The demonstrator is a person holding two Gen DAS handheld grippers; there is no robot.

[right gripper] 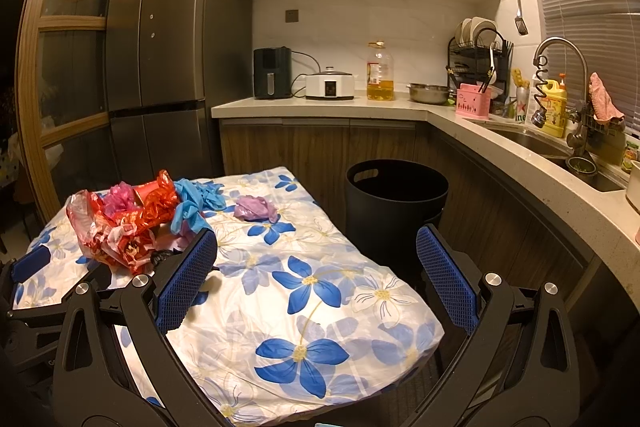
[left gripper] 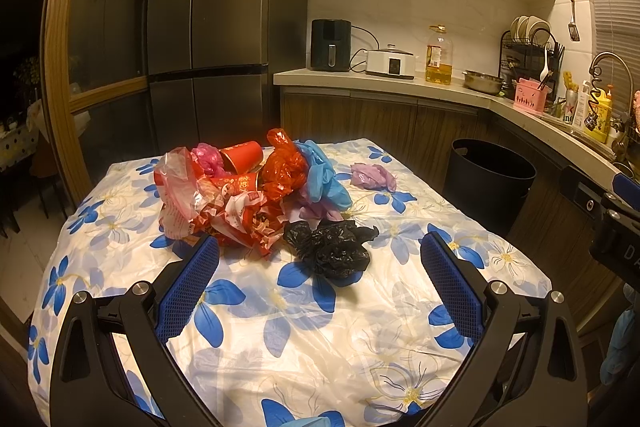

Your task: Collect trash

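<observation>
Both tongs, left gripper and right gripper, gape wide, empty (nothing collected yet); next, seize black bag nearest the trash pile

Ahead of the fingers: crinkled glossy plastic bags, a shiny floral cloth, a matt black bin.
</observation>
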